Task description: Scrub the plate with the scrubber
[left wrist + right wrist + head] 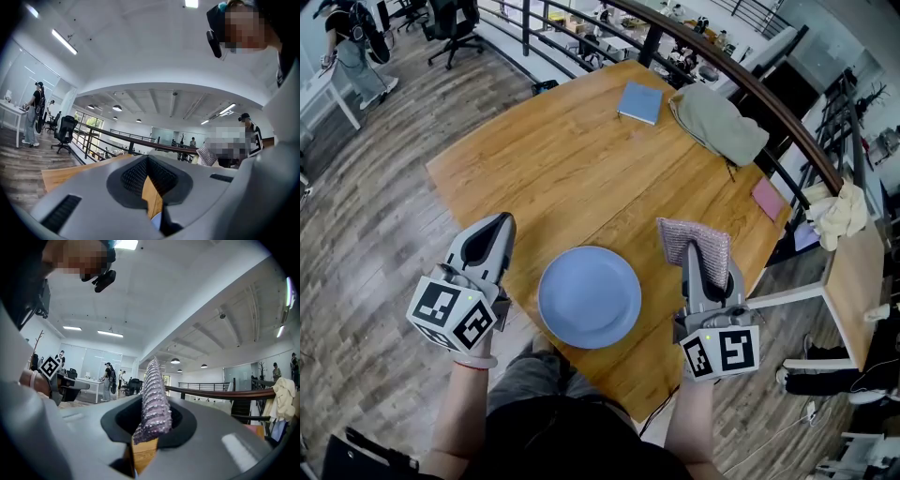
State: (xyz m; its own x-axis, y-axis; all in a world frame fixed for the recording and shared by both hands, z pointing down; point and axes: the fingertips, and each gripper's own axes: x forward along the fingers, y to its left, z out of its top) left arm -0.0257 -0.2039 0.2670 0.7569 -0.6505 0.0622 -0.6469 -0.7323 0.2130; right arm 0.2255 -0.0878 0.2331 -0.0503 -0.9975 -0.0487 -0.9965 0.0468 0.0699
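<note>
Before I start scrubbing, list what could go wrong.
1. The plate lies loose close to the table's near edge, and neither gripper holds it. A firm stroke might slide it off.
2. The right gripper pinches the scrubber only at its lower part. The free upper part may fold or pull out under pressure.
3. The left gripper is shut and off the plate, so it cannot steady it yet.

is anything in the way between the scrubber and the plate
Nothing visible does. The right gripper is shut on the scrubber, just to the right of the plate, with only bare table between them. The left gripper sits on the plate's other side, clear of that path.
</note>
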